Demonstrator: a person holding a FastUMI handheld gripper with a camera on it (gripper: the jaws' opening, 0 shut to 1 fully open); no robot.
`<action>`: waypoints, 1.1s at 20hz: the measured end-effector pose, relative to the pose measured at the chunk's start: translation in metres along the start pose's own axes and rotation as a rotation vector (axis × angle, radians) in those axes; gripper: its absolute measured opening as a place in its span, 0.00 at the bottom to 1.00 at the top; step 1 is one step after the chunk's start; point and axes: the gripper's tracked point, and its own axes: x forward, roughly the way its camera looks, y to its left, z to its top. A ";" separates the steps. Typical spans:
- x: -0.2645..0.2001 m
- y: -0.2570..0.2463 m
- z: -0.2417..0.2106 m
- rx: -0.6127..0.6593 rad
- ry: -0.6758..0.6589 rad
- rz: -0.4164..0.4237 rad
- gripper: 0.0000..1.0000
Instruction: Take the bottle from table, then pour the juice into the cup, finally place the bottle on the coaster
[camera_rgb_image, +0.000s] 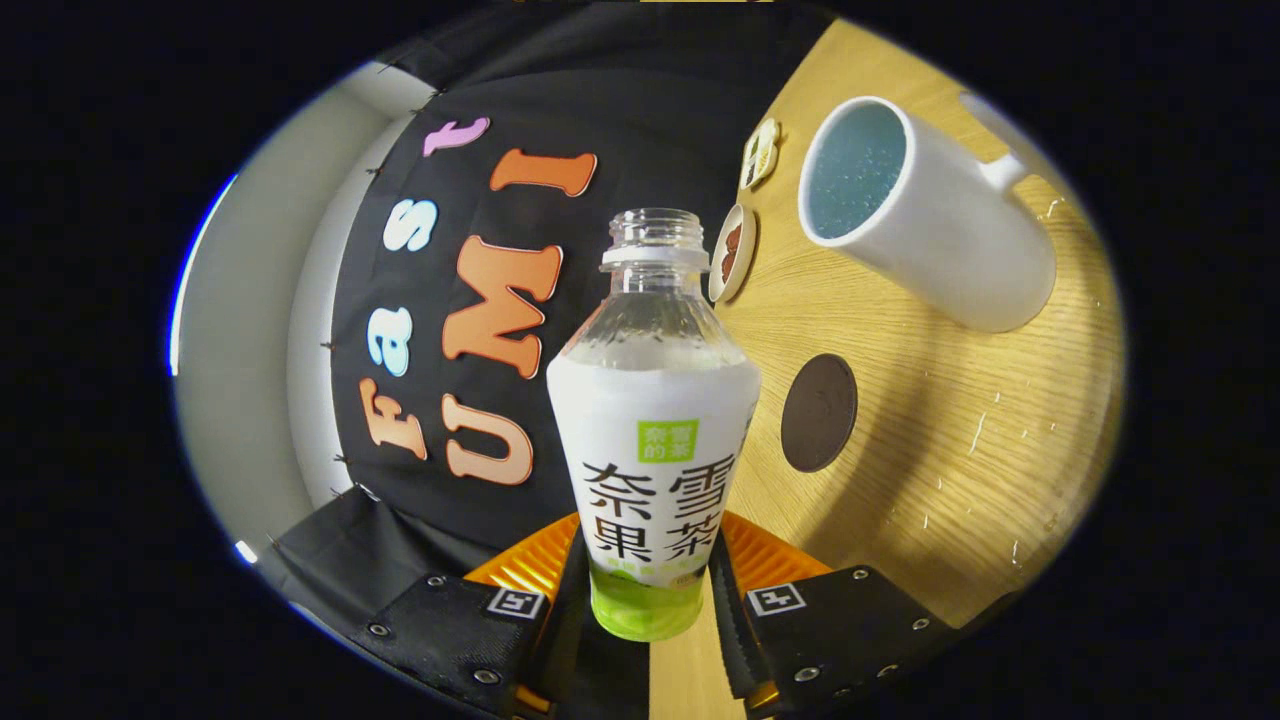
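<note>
My gripper is shut on the bottle, with both fingers pressing its lower body from either side. The bottle has a clear uncapped neck, a white label and a green base. It is held in the air, tipped far over relative to the wooden table. No liquid shows in the clear neck. The white cup, blue inside and with a handle, stands on the table beyond the bottle's mouth and off to one side. A dark round coaster lies on the table between the cup and the bottle's body.
Two small patterned discs lie on the table near its far edge, close to the bottle's mouth. The black cloth wall hangs behind the bottle. Bare wood spreads around the coaster and the cup.
</note>
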 end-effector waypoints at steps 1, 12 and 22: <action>-0.001 0.001 0.002 0.022 -0.006 0.004 0.59; -0.013 0.018 0.036 0.243 -0.063 0.035 0.59; -0.009 0.017 0.043 0.349 -0.062 0.016 0.59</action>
